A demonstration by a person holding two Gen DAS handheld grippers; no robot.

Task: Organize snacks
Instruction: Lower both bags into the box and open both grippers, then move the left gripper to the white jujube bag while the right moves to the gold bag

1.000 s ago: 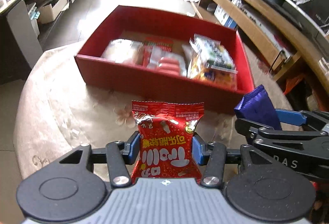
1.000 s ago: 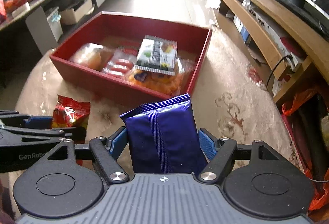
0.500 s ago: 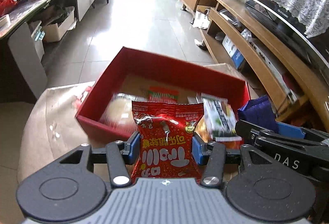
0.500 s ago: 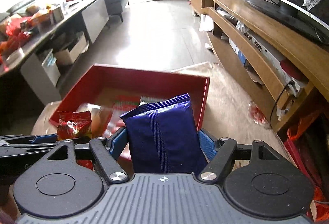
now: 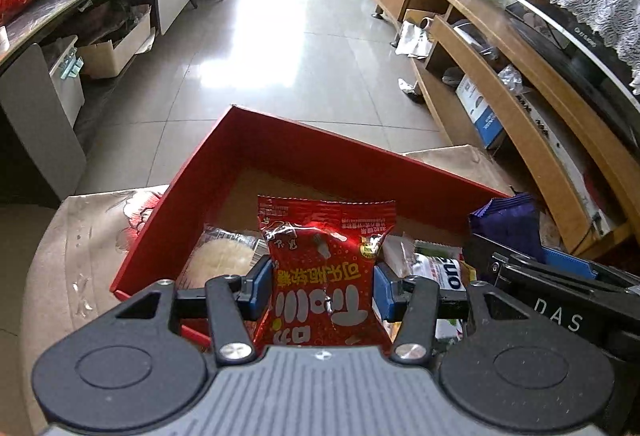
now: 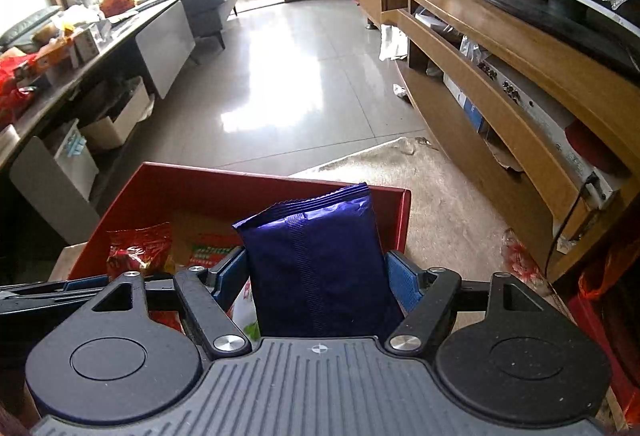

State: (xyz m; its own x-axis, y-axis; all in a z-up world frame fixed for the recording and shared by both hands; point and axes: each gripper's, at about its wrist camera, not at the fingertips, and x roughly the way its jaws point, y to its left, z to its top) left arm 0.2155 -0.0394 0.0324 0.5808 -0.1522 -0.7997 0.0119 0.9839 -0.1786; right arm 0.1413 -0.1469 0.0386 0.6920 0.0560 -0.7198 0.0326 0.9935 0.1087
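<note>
Carrying two snacks over the box: the left gripper [image 5: 323, 286], jaws clamped narrow, holds a red foil snack packet with white lettering [image 5: 326, 272]; the right gripper [image 6: 316, 276], jaws set wider, grips a dark blue crimped-end foil pouch [image 6: 320, 256]. Both hang above the near part of the shallow red cardboard box [image 5: 280, 151], which sits on a beige patterned tabletop [image 5: 72, 248] and already contains a clear-wrapped pale bun [image 5: 224, 256] and other packets. The step in hand is placement; next, each gripper should lower into free space and release.
</note>
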